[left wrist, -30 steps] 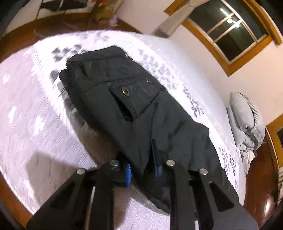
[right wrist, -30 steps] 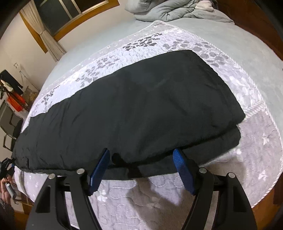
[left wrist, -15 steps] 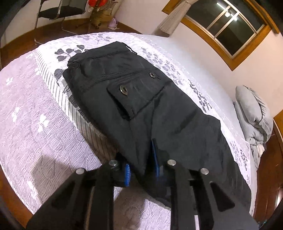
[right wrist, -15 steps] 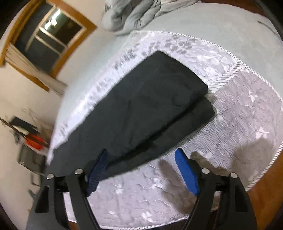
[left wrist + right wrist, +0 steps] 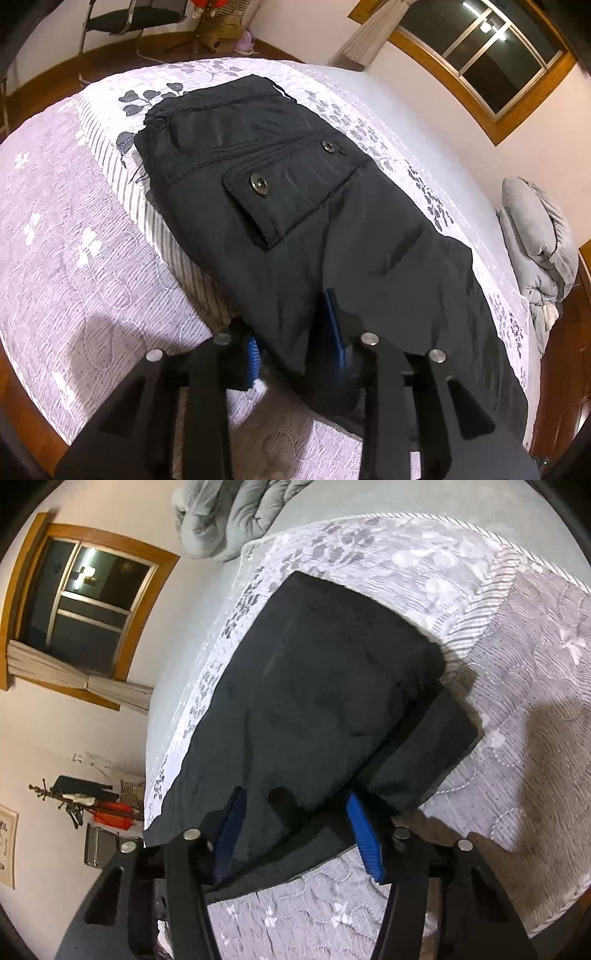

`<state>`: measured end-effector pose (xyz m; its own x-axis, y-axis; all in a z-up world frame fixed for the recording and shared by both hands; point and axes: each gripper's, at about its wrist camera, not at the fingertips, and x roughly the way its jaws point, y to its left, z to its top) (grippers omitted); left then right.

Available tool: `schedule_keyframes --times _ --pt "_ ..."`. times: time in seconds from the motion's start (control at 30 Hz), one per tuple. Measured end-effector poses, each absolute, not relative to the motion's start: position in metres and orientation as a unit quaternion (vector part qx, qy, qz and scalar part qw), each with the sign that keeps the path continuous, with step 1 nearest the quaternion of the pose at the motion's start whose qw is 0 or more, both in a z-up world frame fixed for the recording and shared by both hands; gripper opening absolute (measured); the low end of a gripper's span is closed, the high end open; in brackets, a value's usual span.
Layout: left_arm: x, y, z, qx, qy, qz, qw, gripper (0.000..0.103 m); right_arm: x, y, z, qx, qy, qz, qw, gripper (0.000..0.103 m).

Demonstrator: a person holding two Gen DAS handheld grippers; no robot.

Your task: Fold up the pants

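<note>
Black cargo pants lie lengthwise on the bed, legs stacked, waistband at the far end in the left wrist view, with a buttoned flap pocket on top. My left gripper is shut on the pants' near edge, blue pads pinching the cloth. In the right wrist view the leg end of the pants lies flat, the lower leg sticking out past the upper. My right gripper is open, its blue pads astride the near edge of the cloth, not clamped.
The pants rest on a white and grey quilted bedspread. A bundled grey duvet lies at the bed's far end. A chair and wood floor are beyond the bed. A window is on the wall.
The left gripper stays shut on the pants' edge. The right gripper has rolled and swung toward the leg end, and its jaws have narrowed around the cloth edge.
</note>
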<state>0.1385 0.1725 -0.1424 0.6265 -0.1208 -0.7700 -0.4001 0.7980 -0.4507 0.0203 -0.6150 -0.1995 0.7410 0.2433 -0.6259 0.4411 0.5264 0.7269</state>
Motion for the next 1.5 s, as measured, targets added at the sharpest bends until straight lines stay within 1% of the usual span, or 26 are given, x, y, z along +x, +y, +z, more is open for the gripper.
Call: schedule_keyframes --times 0.07,0.1,0.13,0.17,0.2,0.23,0.33,0.43,0.6,0.63,0.67,0.73,0.77,0.83,0.87,0.9,0.93,0.97,1.2,1.3,1.4,1.47,1.5 --pt "0.139 0.172 -0.144 -0.306 0.425 0.084 0.847 0.031 0.025 -0.619 -0.204 0.495 0.348 -0.057 0.794 0.055" --pt "0.139 0.172 -0.145 -0.308 0.426 0.086 0.846 0.032 0.027 -0.619 -0.204 0.497 0.345 -0.054 0.795 0.053" --pt "0.14 0.173 -0.145 -0.309 0.427 0.087 0.845 0.034 0.029 -0.618 -0.203 0.492 0.345 -0.047 0.798 0.039" --pt "0.14 0.173 -0.146 -0.311 0.428 0.087 0.844 0.035 0.03 -0.617 -0.201 0.484 0.349 -0.046 0.801 0.021" --pt "0.14 0.173 -0.146 -0.311 0.428 0.087 0.844 0.035 0.03 -0.614 -0.196 0.47 0.352 -0.047 0.808 0.016" --pt "0.14 0.173 -0.147 -0.311 0.429 0.087 0.844 0.035 0.027 -0.611 -0.19 0.463 0.347 -0.039 0.815 0.008" --pt "0.139 0.174 -0.147 -0.311 0.43 0.087 0.843 0.036 0.014 -0.608 -0.174 0.453 0.337 -0.026 0.825 0.004" --pt "0.139 0.174 -0.147 -0.309 0.431 0.088 0.843 0.037 0.003 -0.6 -0.165 0.43 0.351 -0.035 0.831 0.004" --pt "0.141 0.173 -0.148 -0.307 0.432 0.09 0.843 0.039 0.009 -0.599 -0.19 0.404 0.396 -0.061 0.823 0.006" --pt "0.142 0.173 -0.148 -0.306 0.433 0.09 0.843 0.04 0.011 -0.599 -0.191 0.395 0.399 -0.069 0.825 0.012" --pt "0.143 0.172 -0.148 -0.304 0.434 0.09 0.843 0.04 0.012 -0.599 -0.19 0.393 0.394 -0.075 0.827 0.032" --pt "0.144 0.171 -0.147 -0.3 0.435 0.089 0.844 0.041 0.006 -0.598 -0.185 0.402 0.377 -0.067 0.832 0.046" --pt "0.145 0.17 -0.147 -0.299 0.436 0.089 0.844 0.042 0.003 -0.598 -0.185 0.404 0.376 -0.067 0.831 0.051" --pt "0.146 0.17 -0.147 -0.297 0.436 0.087 0.845 0.043 -0.009 -0.599 -0.184 0.409 0.374 -0.073 0.829 0.055" --pt "0.147 0.171 -0.148 -0.298 0.436 0.087 0.845 0.044 -0.014 -0.599 -0.184 0.411 0.372 -0.077 0.829 0.055" --pt "0.147 0.17 -0.148 -0.298 0.436 0.087 0.845 0.044 -0.021 -0.601 -0.187 0.418 0.372 -0.079 0.825 0.058" --pt "0.147 0.17 -0.148 -0.297 0.436 0.087 0.845 0.044 -0.025 -0.602 -0.189 0.424 0.372 -0.078 0.822 0.066" --pt "0.147 0.17 -0.148 -0.296 0.436 0.086 0.846 0.044 -0.029 -0.605 -0.193 0.432 0.368 -0.078 0.82 0.067" --pt "0.149 0.168 -0.149 -0.29 0.437 0.087 0.847 0.047 -0.011 -0.616 -0.206 0.444 0.336 -0.059 0.828 0.067" --pt "0.151 0.165 -0.149 -0.288 0.439 0.087 0.847 0.05 -0.001 -0.622 -0.209 0.464 0.315 -0.045 0.827 0.065" --pt "0.153 0.163 -0.15 -0.285 0.441 0.086 0.847 0.053 0.009 -0.63 -0.209 0.492 0.299 -0.034 0.817 0.052" --pt "0.154 0.161 -0.15 -0.282 0.443 0.087 0.847 0.055 0.015 -0.632 -0.206 0.484 0.306 -0.032 0.819 0.03" --pt "0.155 0.162 -0.15 -0.281 0.443 0.088 0.847 0.055 0.018 -0.633 -0.202 0.477 0.312 -0.032 0.821 0.026"
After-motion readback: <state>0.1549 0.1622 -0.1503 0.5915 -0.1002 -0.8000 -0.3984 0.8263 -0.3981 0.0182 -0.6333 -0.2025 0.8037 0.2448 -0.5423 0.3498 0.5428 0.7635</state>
